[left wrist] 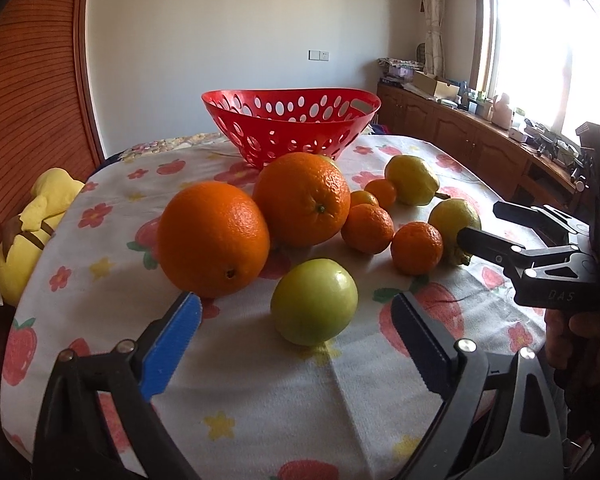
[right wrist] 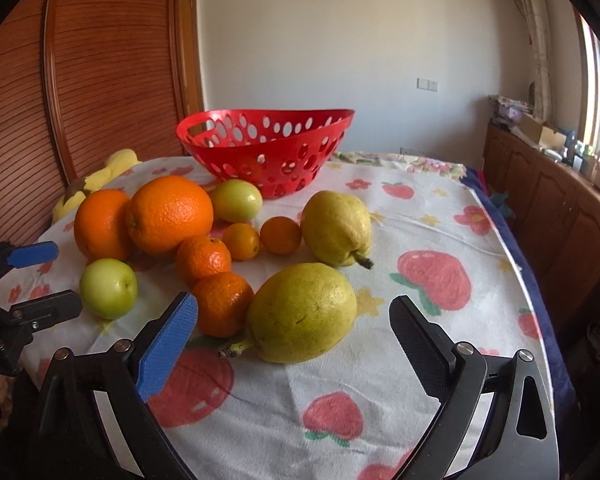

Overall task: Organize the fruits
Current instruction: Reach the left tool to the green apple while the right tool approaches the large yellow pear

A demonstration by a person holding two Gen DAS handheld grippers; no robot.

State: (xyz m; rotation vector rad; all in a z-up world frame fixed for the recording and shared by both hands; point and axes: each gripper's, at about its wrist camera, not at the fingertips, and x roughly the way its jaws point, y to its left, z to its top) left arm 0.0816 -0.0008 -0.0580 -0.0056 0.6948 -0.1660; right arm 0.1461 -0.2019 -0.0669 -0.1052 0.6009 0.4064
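A red perforated basket point(left wrist: 292, 124) stands empty at the far side of the table; it also shows in the right wrist view point(right wrist: 268, 152). Fruit lies in front of it: two large oranges point(left wrist: 214, 238), several small mandarins point(left wrist: 416, 247), two yellow pears and two green apples. My left gripper point(left wrist: 296, 320) is open with a green apple point(left wrist: 314, 302) between its fingertips. My right gripper point(right wrist: 294, 320) is open around the near yellow pear point(right wrist: 302, 312), fingers apart from it. The other pear point(right wrist: 336, 228) and the second green apple point(right wrist: 236, 200) lie further back.
A fruit-print cloth point(right wrist: 420, 240) covers the round table. A yellow plush toy point(left wrist: 32, 232) sits at the left edge by a wooden slatted wall. A wooden sideboard point(left wrist: 480, 136) with clutter runs under the window on the right.
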